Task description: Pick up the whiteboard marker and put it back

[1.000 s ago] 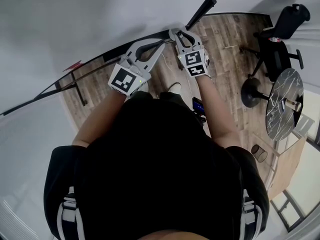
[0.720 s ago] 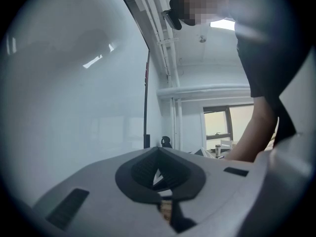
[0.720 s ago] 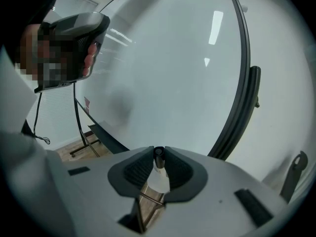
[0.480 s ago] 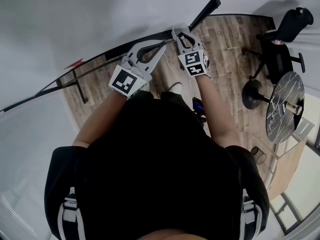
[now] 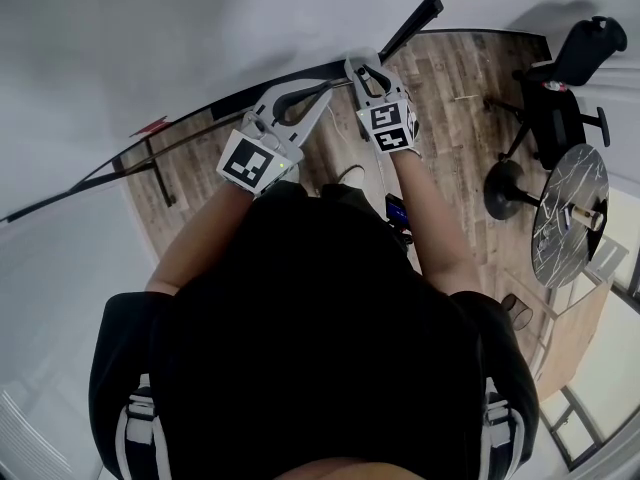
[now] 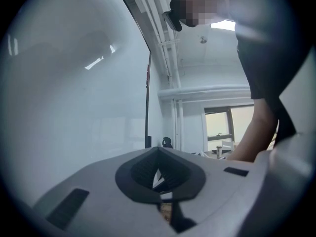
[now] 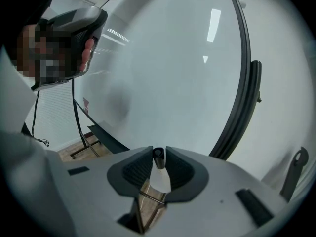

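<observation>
The whiteboard (image 5: 200, 38) is the largest item. Its white face fills the upper left of the head view and most of the right gripper view. Below it lies a wood-plank floor (image 5: 460, 78). An office chair (image 5: 560, 78) and a round table (image 5: 572, 208) stand on that floor at the far right, well apart from the board.

The person (image 5: 320, 358), in a dark top, faces the board with both forearms extended towards its lower edge. A dark tray (image 7: 106, 138) runs along that edge.

Left gripper (image 5: 326, 92): held level near the board's lower edge. Its pad tips meet, so the jaws are clenched, with nothing between them.

Right gripper (image 7: 158, 154): angled downward just beside the left gripper, with its tips at the board's lower edge. Its jaws have just been opening slightly. The marker (image 7: 158, 158) sits between the pad tips and is seen end-on as a dark cylinder. It fills the gap between the tips, and both pads lie against it, so the right gripper is grasping the marker in a loosening grip. No view shows whether the marker touches the tray.
</observation>
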The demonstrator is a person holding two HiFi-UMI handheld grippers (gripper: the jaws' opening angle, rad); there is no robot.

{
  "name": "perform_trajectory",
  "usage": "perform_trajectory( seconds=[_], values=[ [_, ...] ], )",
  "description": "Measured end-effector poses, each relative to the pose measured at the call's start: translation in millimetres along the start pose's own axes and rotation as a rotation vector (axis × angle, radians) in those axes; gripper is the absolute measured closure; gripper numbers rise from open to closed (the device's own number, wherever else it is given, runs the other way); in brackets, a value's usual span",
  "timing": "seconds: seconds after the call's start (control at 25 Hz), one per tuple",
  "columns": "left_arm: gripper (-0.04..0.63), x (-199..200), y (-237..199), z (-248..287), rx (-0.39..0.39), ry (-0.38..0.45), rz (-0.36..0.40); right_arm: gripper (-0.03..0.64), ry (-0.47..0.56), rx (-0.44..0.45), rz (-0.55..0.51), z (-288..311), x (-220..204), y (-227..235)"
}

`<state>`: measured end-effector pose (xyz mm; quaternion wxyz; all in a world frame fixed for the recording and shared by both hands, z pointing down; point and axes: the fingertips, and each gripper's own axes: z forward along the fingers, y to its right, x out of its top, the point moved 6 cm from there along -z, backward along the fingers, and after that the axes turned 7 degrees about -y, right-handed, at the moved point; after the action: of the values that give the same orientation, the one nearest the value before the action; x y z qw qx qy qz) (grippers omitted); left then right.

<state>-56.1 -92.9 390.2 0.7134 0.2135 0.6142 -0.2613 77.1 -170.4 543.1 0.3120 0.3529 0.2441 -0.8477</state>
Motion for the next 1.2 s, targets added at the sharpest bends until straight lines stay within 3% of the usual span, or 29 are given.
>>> perform_trajectory(
  seconds=[0.36, 0.8, 1.0, 1.2],
  values=[
    [0.592, 0, 2, -1, -0.002, 0.005, 0.002, 0.515, 0.051, 0.004, 0.020, -23, 13, 0],
    [0.592, 9, 7, -6, 0.006, -0.005, 0.026, 0.514, 0.246, 0.049, 0.128, -116, 55, 4],
    [0.592, 18, 14, -9, -0.009, -0.001, 0.031, 0.580, 0.368, 0.071, 0.186, -165, 70, 1],
    [0.592, 23, 22, -10, -0.033, 0.004, 0.031, 0.603, 0.451, 0.076, 0.198, -199, 80, -6]
  ],
)
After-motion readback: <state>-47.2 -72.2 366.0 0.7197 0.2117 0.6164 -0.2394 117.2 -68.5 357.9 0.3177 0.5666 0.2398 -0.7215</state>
